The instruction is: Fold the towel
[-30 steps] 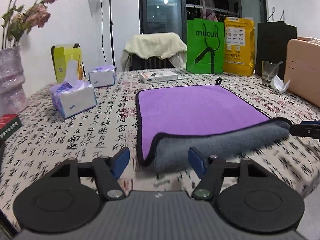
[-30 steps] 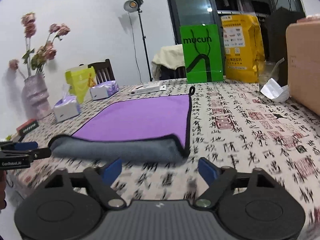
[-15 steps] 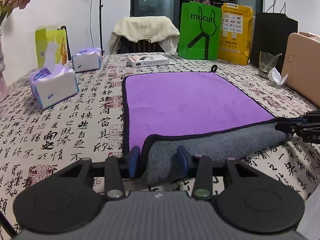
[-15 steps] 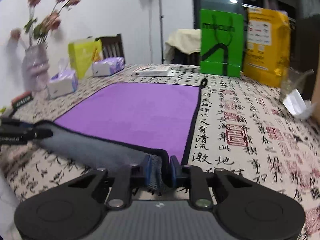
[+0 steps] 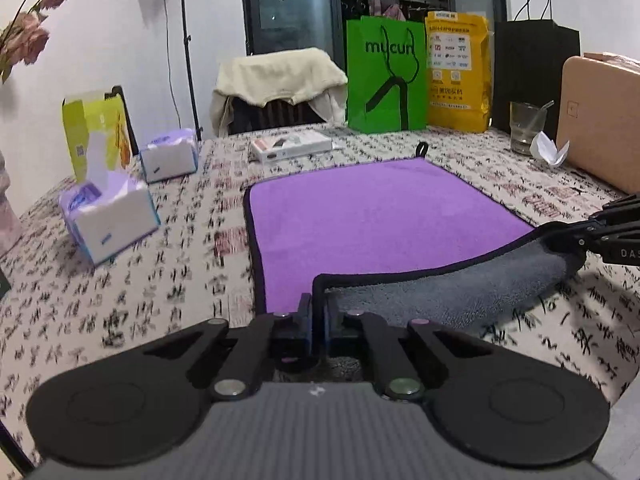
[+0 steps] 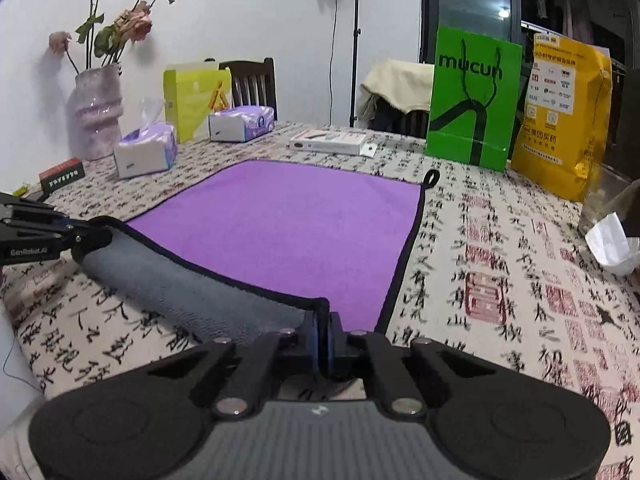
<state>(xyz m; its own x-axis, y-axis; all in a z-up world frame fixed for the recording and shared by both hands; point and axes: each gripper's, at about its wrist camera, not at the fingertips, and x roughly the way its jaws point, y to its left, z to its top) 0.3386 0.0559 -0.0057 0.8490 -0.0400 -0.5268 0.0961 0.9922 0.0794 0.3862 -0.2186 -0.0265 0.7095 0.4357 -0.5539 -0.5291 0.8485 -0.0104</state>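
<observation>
A purple towel (image 5: pixel 372 220) with a grey underside and black trim lies flat on the patterned tablecloth; it also shows in the right wrist view (image 6: pixel 296 220). Its near edge is lifted and curled over, grey side (image 5: pixel 440 292) up. My left gripper (image 5: pixel 318 322) is shut on the towel's near left corner. My right gripper (image 6: pixel 324 336) is shut on the near right corner. Each gripper shows at the edge of the other's view, the right gripper (image 5: pixel 568 240) and the left gripper (image 6: pixel 86 240).
Two tissue packs (image 5: pixel 110 216) (image 5: pixel 170 154), a yellow-green box (image 5: pixel 94 128), a white flat box (image 5: pixel 292 146), green (image 5: pixel 386 76) and yellow (image 5: pixel 458 72) bags, a glass (image 5: pixel 526 126) and a tan box (image 5: pixel 600 120) ring the towel. A vase (image 6: pixel 94 110) stands at the left.
Both grippers closed on the towel's near corners and lifted the near edge off the table.
</observation>
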